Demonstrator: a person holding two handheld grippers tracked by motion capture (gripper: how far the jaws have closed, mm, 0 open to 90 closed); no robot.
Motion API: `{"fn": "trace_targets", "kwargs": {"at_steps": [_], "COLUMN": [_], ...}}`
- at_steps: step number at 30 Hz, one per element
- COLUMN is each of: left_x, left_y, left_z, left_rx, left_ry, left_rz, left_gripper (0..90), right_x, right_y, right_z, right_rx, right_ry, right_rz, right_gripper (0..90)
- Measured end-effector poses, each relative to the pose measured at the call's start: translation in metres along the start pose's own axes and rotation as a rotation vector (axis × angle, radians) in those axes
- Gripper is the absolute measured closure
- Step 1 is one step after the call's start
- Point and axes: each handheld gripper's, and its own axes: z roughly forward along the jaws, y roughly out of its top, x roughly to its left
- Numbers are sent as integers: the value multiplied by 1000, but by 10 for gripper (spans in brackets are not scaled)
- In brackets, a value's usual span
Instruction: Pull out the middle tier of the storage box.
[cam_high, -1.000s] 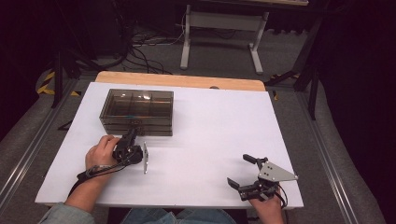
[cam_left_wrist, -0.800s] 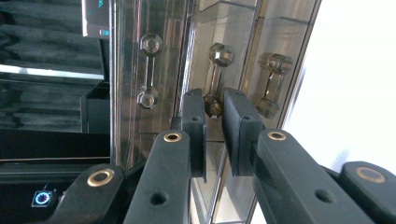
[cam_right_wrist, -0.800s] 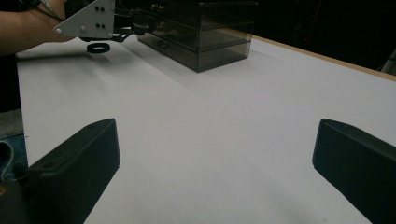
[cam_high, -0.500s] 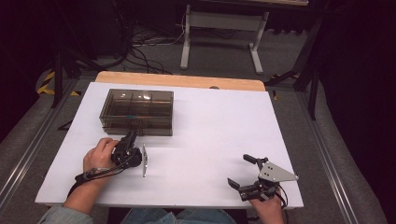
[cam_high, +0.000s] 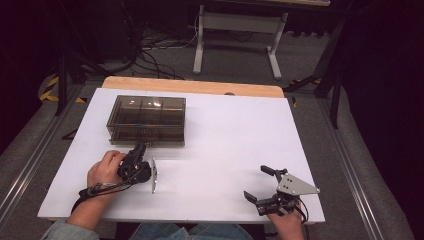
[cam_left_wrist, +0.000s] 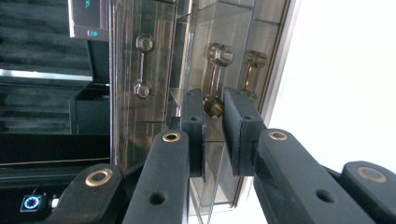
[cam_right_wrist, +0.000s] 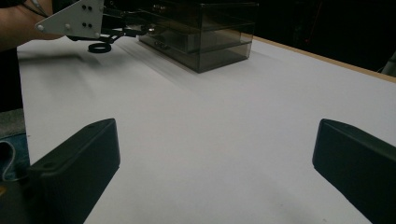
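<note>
The left gripper (cam_high: 141, 149) reaches up to the front of the smoky clear drawer box (cam_high: 146, 120), which stands on the white table (cam_high: 230, 135) toward its far left part. In the left gripper view its two black jaws stand close together, and the lower drawer's handle (cam_left_wrist: 214, 79), a clear bar with a knob at each end, runs between them. The knob nearer the camera sits right in the narrow gap between the fingertips (cam_left_wrist: 193, 114). The pads look pressed against it from either side, so the gripper is grasping the handle. A second handle (cam_left_wrist: 144, 63) of the same kind lies off to one side of the jaws, on the other drawer front, untouched.

The right gripper (cam_high: 260, 184) rests near the table's near right corner, well apart from the box. Its jaws are spread wide, with bare table between them. In the right gripper view the box stands far ahead of the jaws, toward the left.

No writing or label can be read on the box or on either gripper.
</note>
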Motion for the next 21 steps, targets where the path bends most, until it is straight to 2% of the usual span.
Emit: {"fn": "trace_targets", "kwargs": {"at_steps": [10,12,16,21], "left_x": [1,1,1,3], "left_y": [-1,-1,-1,-1], "left_z": [-3,-3,-6,-9], "left_rx": [-5,-8,-22,-44], "left_ry": [-18,-34,-36,-32], "left_rz": [-12,-13,-7,-20], "left_gripper": [777,737,703,683], "right_x": [0,0,0,0], "right_y": [0,0,0,0], "right_z": [0,0,0,-1], "right_rx": [-1,-1,-3,-3], "right_ry": [0,0,0,2], "right_rz": [-1,-2,3,6], "right_gripper": [13,13,13,13]}}
